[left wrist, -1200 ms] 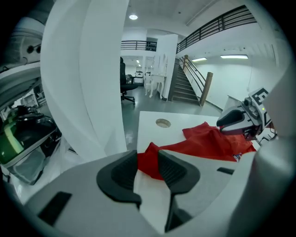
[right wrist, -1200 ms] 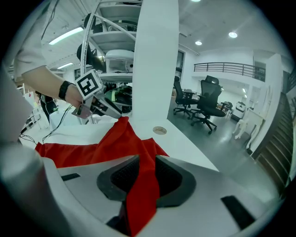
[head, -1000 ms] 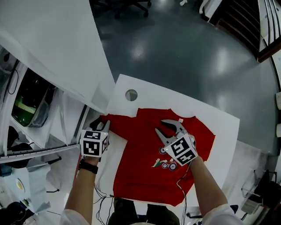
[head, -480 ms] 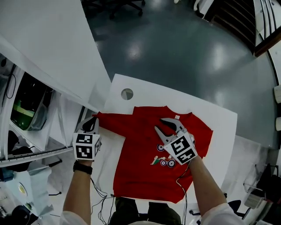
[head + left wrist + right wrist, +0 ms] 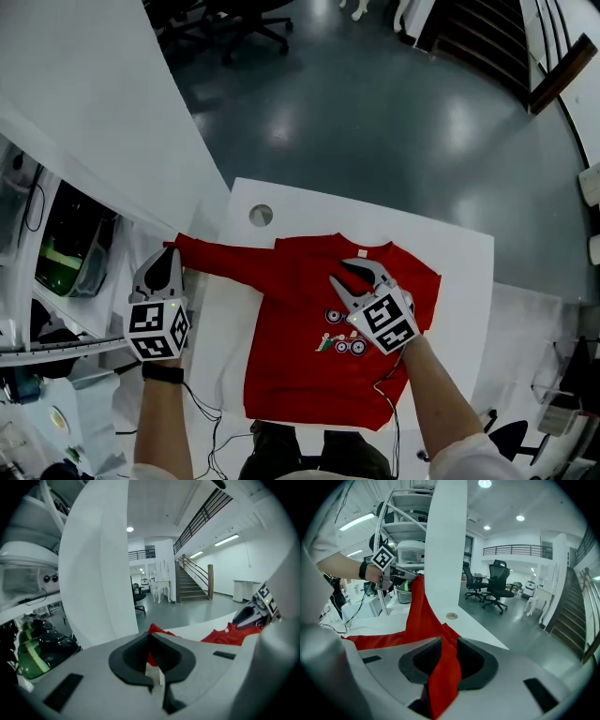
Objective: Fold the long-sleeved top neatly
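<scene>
One sleeve of the top is stretched left past the desk, its end clenched in the left gripper's fingers. The right gripper's fingers pinch cloth below the collar. The body lies flat, so folding seems barely begun.

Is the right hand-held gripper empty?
No, the right hand-held gripper has red cloth of the long-sleeved top pinched between its jaws.

No words, numbers or brand names can be read anywhere. The red top has a small printed picture on its chest, with wheels, but any lettering there is too small to tell. The left tool and right tool carry only black-and-white square markers, patterns rather than letters.
</scene>
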`<control>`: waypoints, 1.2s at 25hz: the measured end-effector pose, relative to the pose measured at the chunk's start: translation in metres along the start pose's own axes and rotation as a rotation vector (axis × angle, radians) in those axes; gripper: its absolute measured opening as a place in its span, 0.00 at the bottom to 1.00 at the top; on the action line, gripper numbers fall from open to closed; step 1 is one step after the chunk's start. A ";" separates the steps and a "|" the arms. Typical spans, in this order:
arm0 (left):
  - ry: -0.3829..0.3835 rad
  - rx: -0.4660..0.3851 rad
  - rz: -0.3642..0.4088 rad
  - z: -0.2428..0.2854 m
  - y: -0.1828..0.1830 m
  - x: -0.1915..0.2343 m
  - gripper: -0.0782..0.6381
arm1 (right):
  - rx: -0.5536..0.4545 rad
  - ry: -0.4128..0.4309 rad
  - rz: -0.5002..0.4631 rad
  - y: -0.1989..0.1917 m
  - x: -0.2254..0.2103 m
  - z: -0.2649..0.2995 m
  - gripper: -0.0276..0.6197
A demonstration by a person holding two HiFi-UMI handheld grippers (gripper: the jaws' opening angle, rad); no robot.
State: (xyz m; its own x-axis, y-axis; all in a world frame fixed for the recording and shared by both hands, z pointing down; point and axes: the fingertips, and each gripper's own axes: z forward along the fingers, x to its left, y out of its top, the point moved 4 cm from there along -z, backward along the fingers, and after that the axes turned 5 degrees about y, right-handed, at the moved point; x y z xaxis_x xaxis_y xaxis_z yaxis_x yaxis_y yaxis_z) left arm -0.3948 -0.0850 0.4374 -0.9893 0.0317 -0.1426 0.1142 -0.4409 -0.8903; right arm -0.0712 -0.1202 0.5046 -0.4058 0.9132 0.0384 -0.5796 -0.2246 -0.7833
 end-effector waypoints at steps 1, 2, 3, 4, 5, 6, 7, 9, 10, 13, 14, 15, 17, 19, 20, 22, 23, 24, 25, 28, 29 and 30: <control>-0.001 -0.029 0.005 -0.003 0.012 -0.001 0.13 | -0.002 -0.003 0.002 0.001 0.000 -0.003 0.22; -0.004 -0.059 0.010 -0.006 0.024 -0.003 0.13 | -0.004 -0.006 0.005 0.001 0.000 -0.005 0.22; -0.010 -0.088 0.015 -0.010 0.036 -0.005 0.13 | -0.007 -0.008 0.008 0.001 0.001 -0.008 0.22; -0.021 -0.116 0.022 -0.013 0.047 -0.009 0.13 | -0.009 -0.011 0.011 0.001 0.001 -0.011 0.22; -0.035 -0.144 0.032 -0.017 0.059 -0.014 0.13 | -0.012 -0.015 0.013 0.001 0.002 -0.015 0.22; -0.051 -0.171 0.044 -0.021 0.070 -0.020 0.13 | -0.014 -0.020 0.016 0.000 0.002 -0.019 0.22; -0.069 -0.198 0.057 -0.024 0.081 -0.027 0.13 | -0.017 -0.026 0.019 0.000 0.002 -0.023 0.22; -0.108 -0.250 0.085 -0.033 0.102 -0.043 0.13 | -0.022 -0.039 0.026 -0.001 0.000 -0.032 0.22; -0.128 -0.273 0.099 -0.037 0.112 -0.052 0.13 | -0.024 -0.046 0.029 -0.002 -0.001 -0.036 0.22; -0.197 -0.326 0.153 -0.049 0.133 -0.085 0.13 | -0.030 -0.069 0.040 -0.008 -0.005 -0.051 0.22; -0.222 -0.342 0.176 -0.052 0.139 -0.098 0.13 | -0.032 -0.078 0.045 -0.010 -0.006 -0.056 0.22; -0.247 -0.355 0.201 -0.055 0.143 -0.111 0.13 | -0.033 -0.087 0.050 -0.013 -0.007 -0.061 0.22; -0.282 -0.363 0.253 -0.058 0.148 -0.134 0.13 | -0.036 -0.106 0.062 -0.020 -0.010 -0.072 0.22; -0.309 -0.346 0.296 -0.060 0.148 -0.155 0.13 | -0.038 -0.126 0.076 -0.028 -0.012 -0.085 0.22; -0.326 -0.334 0.312 -0.061 0.149 -0.166 0.13 | -0.038 -0.136 0.084 -0.032 -0.013 -0.092 0.22; -0.364 -0.322 0.334 -0.063 0.150 -0.188 0.13 | -0.038 -0.157 0.101 -0.043 -0.015 -0.106 0.22; -0.382 -0.321 0.347 -0.064 0.150 -0.199 0.13 | -0.037 -0.167 0.110 -0.049 -0.016 -0.113 0.22; -0.400 -0.322 0.362 -0.064 0.150 -0.210 0.13 | -0.037 -0.178 0.120 -0.055 -0.018 -0.120 0.22; -0.419 -0.323 0.378 -0.064 0.149 -0.223 0.13 | -0.036 -0.188 0.130 -0.061 -0.019 -0.127 0.22; -0.483 -0.324 0.427 -0.065 0.144 -0.263 0.13 | -0.030 -0.222 0.163 -0.084 -0.022 -0.147 0.22; -0.506 -0.324 0.444 -0.065 0.141 -0.278 0.13 | -0.029 -0.233 0.176 -0.092 -0.023 -0.154 0.22; -0.531 -0.325 0.463 -0.065 0.138 -0.293 0.13 | -0.027 -0.243 0.188 -0.101 -0.024 -0.161 0.22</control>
State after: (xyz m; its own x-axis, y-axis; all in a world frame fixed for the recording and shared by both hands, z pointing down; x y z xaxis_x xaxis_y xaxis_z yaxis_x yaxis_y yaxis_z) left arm -0.0833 -0.0965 0.3286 -0.7358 -0.5622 -0.3775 0.4661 -0.0161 -0.8846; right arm 0.1110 -0.0649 0.4824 -0.6632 0.7475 0.0366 -0.4610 -0.3695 -0.8068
